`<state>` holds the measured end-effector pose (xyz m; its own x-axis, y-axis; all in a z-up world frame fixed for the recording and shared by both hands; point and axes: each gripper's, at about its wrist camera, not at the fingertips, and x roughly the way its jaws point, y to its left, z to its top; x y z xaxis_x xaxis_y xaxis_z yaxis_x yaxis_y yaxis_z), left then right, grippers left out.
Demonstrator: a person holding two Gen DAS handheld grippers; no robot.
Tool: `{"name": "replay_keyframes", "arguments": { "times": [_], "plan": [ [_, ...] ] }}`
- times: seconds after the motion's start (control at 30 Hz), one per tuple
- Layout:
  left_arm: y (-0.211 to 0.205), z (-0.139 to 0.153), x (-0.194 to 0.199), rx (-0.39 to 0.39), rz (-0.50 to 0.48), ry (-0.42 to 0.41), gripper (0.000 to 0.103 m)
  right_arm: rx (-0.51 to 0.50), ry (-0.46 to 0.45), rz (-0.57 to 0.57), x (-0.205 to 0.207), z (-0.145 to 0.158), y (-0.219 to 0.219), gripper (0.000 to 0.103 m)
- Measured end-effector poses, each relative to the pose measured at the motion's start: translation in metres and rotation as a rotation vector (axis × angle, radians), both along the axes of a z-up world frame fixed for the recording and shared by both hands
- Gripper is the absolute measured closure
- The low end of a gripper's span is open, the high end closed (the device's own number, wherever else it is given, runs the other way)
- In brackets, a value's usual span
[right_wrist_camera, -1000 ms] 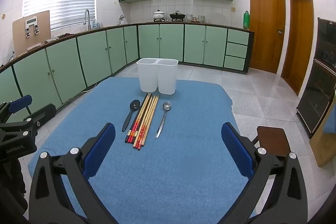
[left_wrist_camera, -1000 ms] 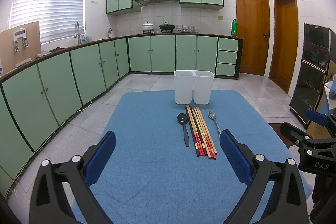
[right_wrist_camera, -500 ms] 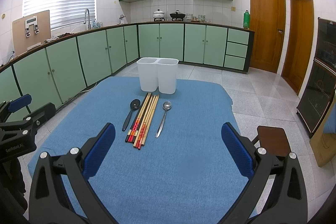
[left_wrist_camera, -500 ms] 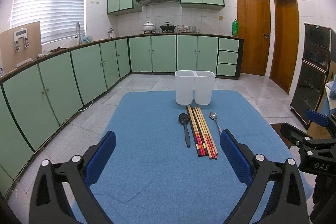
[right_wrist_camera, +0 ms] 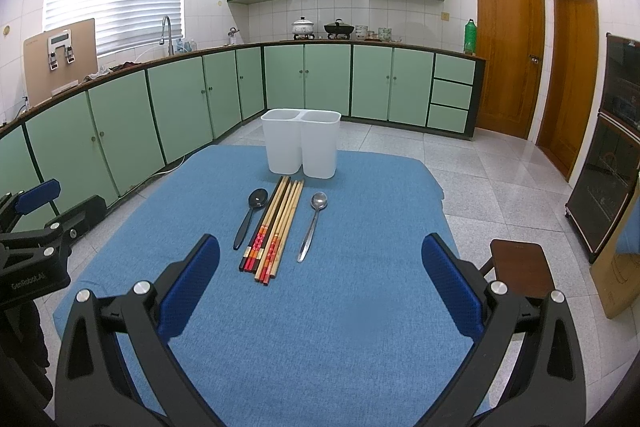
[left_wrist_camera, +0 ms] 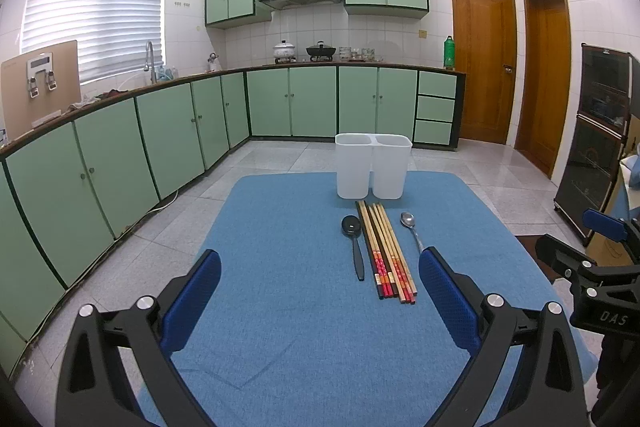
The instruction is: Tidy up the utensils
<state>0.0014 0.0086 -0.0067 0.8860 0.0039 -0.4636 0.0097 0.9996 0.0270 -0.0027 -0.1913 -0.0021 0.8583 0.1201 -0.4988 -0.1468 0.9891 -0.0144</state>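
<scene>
A white two-compartment holder point(left_wrist_camera: 373, 166) point(right_wrist_camera: 301, 146) stands at the far end of a blue-covered table point(left_wrist_camera: 288, 327) point(right_wrist_camera: 360, 307). In front of it lie a black spoon point(left_wrist_camera: 354, 245) point(right_wrist_camera: 250, 217), a row of several chopsticks point(left_wrist_camera: 385, 251) point(right_wrist_camera: 276, 227) and a metal spoon point(left_wrist_camera: 412, 229) point(right_wrist_camera: 313, 223). My left gripper point(left_wrist_camera: 320, 287) is open and empty, near the table's front, left of the utensils. My right gripper point(right_wrist_camera: 320, 279) is open and empty, at the front, right of them. Each gripper shows at the edge of the other's view.
Green cabinets point(left_wrist_camera: 160, 131) run along the left and back walls. A small brown stool point(right_wrist_camera: 520, 267) stands right of the table. A dark glass cabinet point(right_wrist_camera: 608, 163) and wooden doors point(right_wrist_camera: 508, 43) are on the right.
The left view has shifted slightly, so the utensils sit a little further right and lower in it. The right gripper has barely moved. Both stay open.
</scene>
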Motion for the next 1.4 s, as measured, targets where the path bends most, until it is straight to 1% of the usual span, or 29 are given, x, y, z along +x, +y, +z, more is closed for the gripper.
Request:
{"name": "replay_keyframes", "arguments": {
  "times": [0.43, 0.47, 0.6, 0.7, 1.0, 1.17, 1.4],
  "plan": [
    [0.002, -0.001, -0.001, 0.002, -0.002, -0.004, 0.006, 0.001, 0.000, -0.001, 0.000, 0.001, 0.000, 0.005],
    [-0.004, 0.003, 0.000, 0.001, 0.000, 0.000, 0.006, 0.001, 0.000, -0.002, -0.001, -0.001, 0.000, 0.005],
    [-0.003, 0.003, 0.001, 0.001, 0.000, 0.001, 0.006, 0.001, 0.001, -0.001, -0.001, -0.001, 0.000, 0.005],
    [0.006, 0.003, 0.003, 0.000, 0.005, 0.002, 0.006, 0.002, 0.001, -0.001, -0.002, -0.001, -0.001, 0.005],
    [0.009, 0.002, 0.003, 0.001, 0.006, 0.006, 0.006, 0.005, 0.008, -0.005, 0.001, -0.005, 0.002, 0.005],
    [0.012, -0.002, 0.007, 0.005, 0.008, 0.020, 0.006, 0.006, 0.025, -0.006, 0.011, -0.012, 0.001, 0.005],
    [0.006, -0.009, 0.030, 0.021, 0.005, 0.057, 0.006, -0.005, 0.049, -0.008, 0.032, -0.019, -0.001, 0.005]
  ]
}}
